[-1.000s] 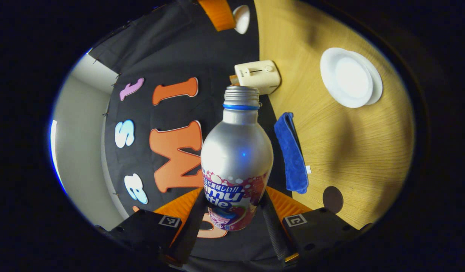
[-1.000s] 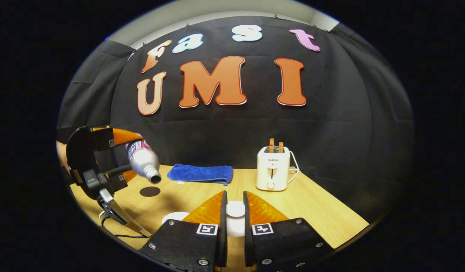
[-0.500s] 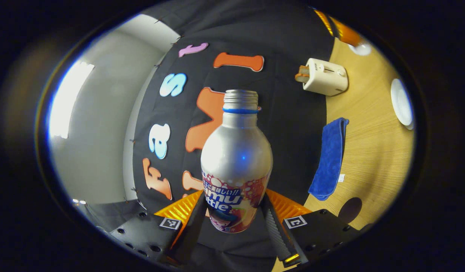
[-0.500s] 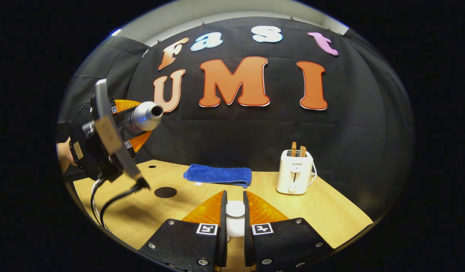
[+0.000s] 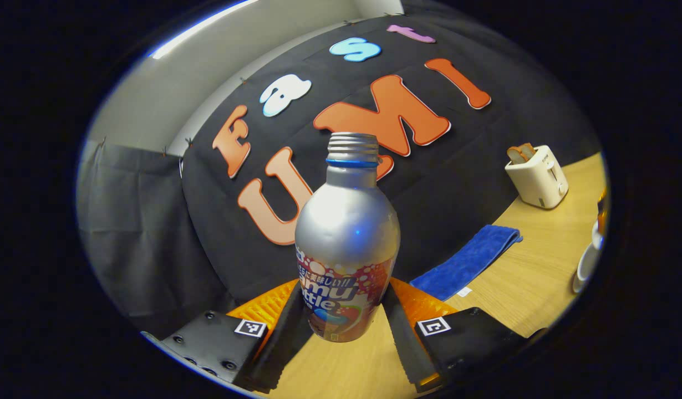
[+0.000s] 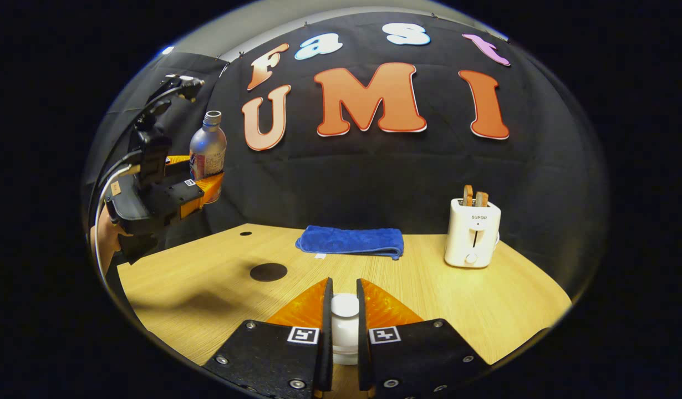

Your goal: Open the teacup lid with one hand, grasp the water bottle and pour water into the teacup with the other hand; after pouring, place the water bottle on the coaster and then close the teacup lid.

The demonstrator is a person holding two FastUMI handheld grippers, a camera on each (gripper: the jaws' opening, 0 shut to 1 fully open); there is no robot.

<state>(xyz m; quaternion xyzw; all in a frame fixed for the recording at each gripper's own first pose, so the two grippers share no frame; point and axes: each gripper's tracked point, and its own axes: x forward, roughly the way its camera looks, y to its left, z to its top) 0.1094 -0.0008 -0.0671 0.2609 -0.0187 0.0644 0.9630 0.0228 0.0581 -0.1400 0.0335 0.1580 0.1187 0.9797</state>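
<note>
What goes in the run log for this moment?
left hand-held gripper: holds bottle upright, airborne | right hand-held gripper: holds lid | coaster: bare

A light wooden tabletop (image 6: pixel 441 293) meets the black cloth wall (image 6: pixel 341 183) behind it. Beside that wall stand a cream toaster (image 6: pixel 472 233) and a folded blue cloth (image 6: pixel 350 241). Above the cloth wall, a pale grey wall (image 5: pixel 208 83) catches light.

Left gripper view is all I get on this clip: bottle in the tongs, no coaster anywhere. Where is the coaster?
Observer: In the right gripper view the dark round coaster lies bare on the table, left of the blue cloth.
Operator: And the teacup lid?
Observer: The right tongs are shut on the lid.
Operator: Is the bottle over the coaster?
Observer: No. The left tongs hold the bottle upright, high above the table, left of the coaster.
</note>
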